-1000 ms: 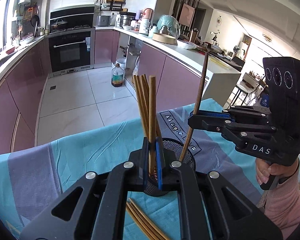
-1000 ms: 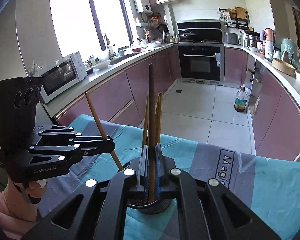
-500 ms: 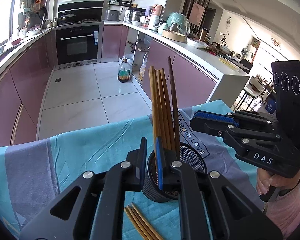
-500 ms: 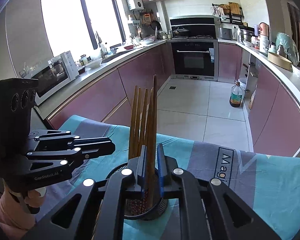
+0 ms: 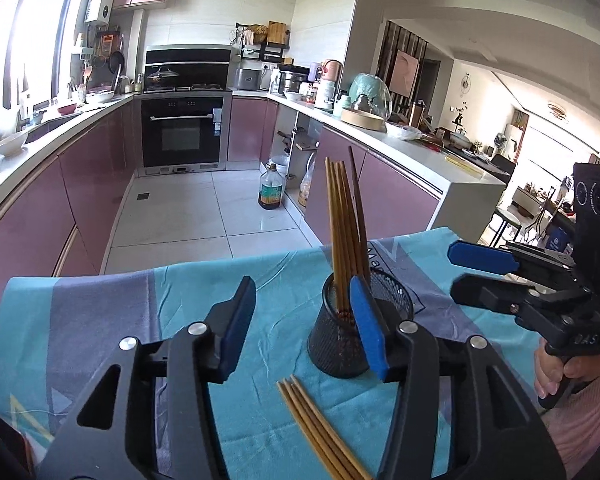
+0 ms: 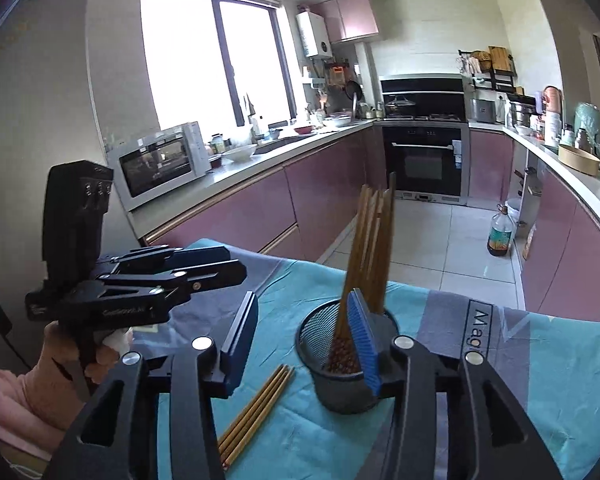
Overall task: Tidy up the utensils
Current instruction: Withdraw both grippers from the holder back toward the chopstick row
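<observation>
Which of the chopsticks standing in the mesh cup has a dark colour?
The rightmost dark chopstick in the mesh cup; it is dark brown, the other standing ones are light bamboo.

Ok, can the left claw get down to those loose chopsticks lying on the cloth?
Probably yes. The left claw is open and empty, and the chopsticks lie bare on the cloth just below it. Only the mesh cup stands close beside them.

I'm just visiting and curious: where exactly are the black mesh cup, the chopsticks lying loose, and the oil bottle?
black mesh cup (image 5: 336, 350): left wrist view, front wall.
loose chopsticks (image 5: 316, 424): left wrist view, mid-bundle.
oil bottle (image 6: 500, 236): right wrist view, label.
</observation>
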